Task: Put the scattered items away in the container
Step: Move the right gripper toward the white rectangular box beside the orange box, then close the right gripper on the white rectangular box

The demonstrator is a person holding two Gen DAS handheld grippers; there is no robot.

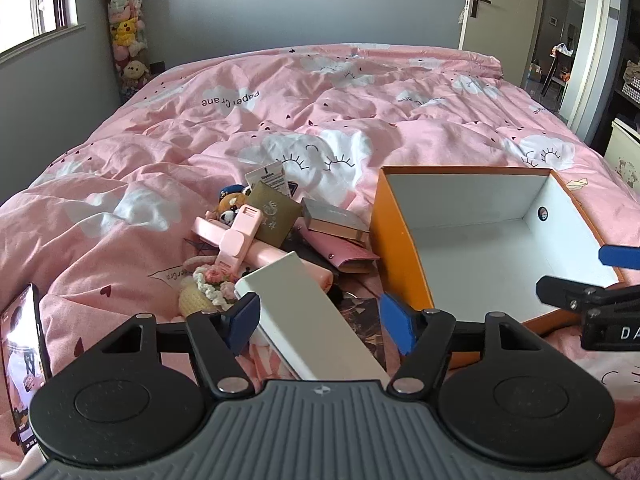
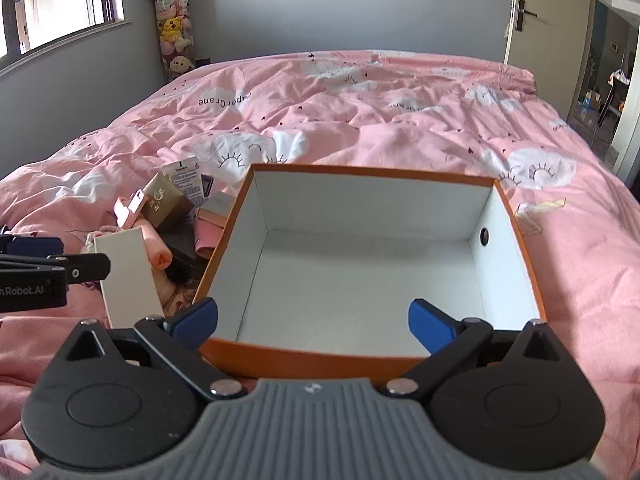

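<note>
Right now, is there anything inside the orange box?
No, the right wrist view shows the orange box with a bare white floor; the scattered items all lie outside it, to its left.

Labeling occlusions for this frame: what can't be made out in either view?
- White box, left wrist view: near end hidden behind the left gripper body.
- Orange box, right wrist view: front wall partly covered by the right gripper.
- Phone: cut by the left edge.
- Hang tag print: too small.
</note>
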